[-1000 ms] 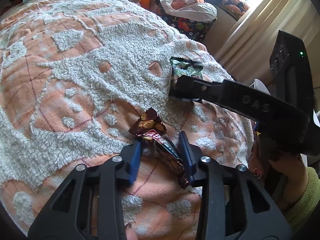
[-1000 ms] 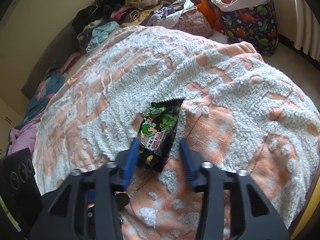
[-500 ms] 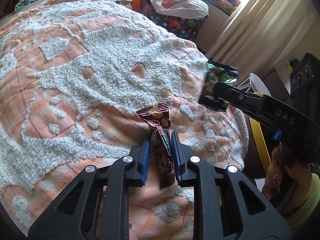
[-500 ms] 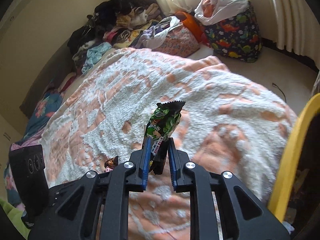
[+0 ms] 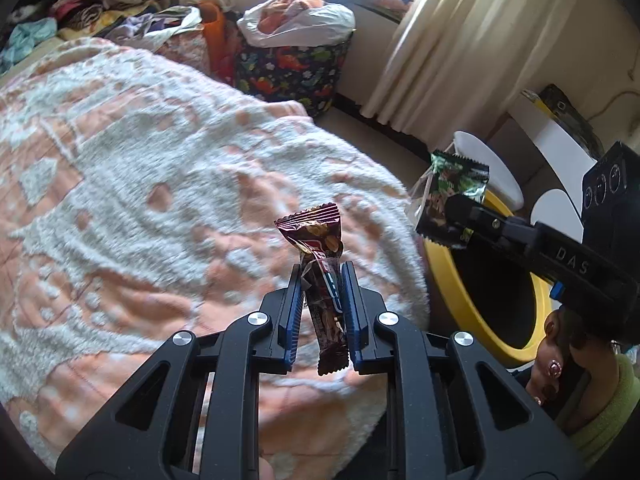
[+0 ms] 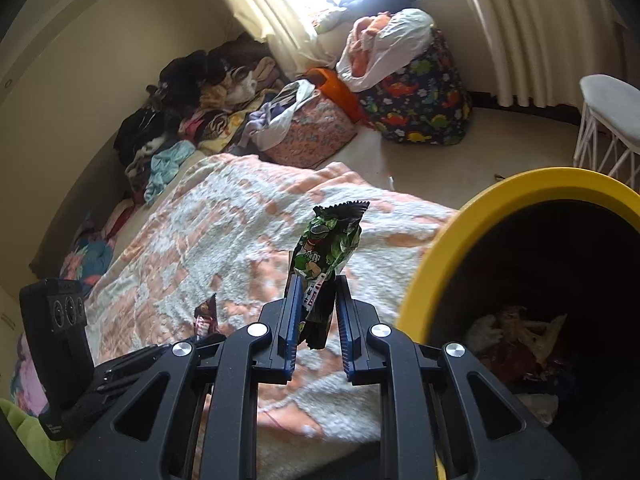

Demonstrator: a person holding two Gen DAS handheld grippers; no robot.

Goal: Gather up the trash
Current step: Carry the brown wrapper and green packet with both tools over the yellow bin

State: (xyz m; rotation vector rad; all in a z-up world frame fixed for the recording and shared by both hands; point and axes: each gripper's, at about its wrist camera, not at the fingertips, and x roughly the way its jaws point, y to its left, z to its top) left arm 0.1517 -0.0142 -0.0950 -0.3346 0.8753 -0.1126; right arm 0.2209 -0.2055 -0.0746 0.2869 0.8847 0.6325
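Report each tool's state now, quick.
Left tool: closed on the brown snack wrapper, lifted off the blanket.
Right tool: closed on the green snack wrapper, beside the yellow bin.

Orange-and-white blanket (image 5: 168,184), yellow-rimmed bin (image 6: 436,248)

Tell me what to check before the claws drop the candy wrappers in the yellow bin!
1. Left claw pinching the brown wrapper: ok, pads press both sides.
2. Right claw pinching the green wrapper: ok, held upright.
3. Both wrappers lifted off the blanket: ok.
4. Yellow bin open on top: ok, trash already lies inside.
5. Green wrapper over the bin's opening: not ok in the right wrist view, it sits beside the rim; the left wrist view puts it near the rim.
6. Brown wrapper over the bin: not ok, it hangs above the blanket.
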